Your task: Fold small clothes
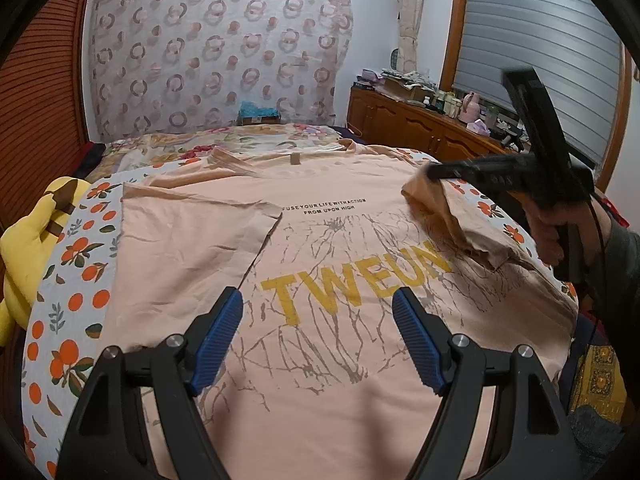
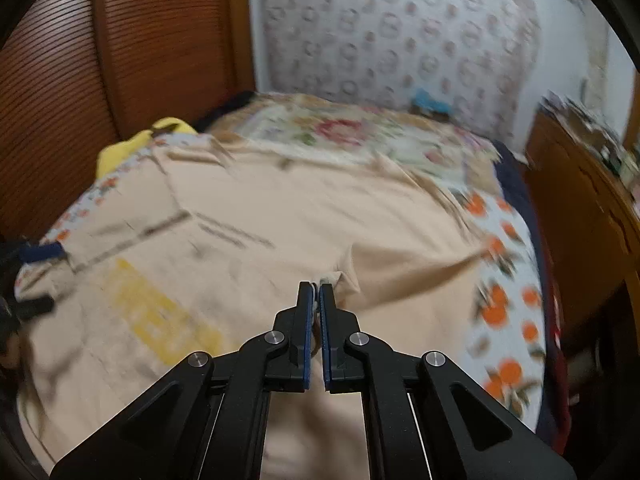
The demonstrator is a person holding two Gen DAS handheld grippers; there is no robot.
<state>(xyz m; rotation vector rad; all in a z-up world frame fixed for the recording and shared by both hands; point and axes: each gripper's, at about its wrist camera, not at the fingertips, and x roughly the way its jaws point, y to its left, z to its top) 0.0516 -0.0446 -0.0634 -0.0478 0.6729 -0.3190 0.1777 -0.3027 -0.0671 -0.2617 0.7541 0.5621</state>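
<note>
Shirt (image 1: pixel 340 216): light, limp cotton; sags wherever you lift it.
Hold: take the sleeve hem.
Right hand-held gripper (image 2: pixel 316 292): clenched on sleeve (image 1: pixel 452 216).
Left hand-held gripper (image 1: pixel 318 308): released, hovering over the print.

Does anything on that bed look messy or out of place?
Only the shirt looks lopsided: one sleeve lies folded flat across it, while the other sleeve is bunched and lifted, pinched in the right gripper. No damage shows.
</note>
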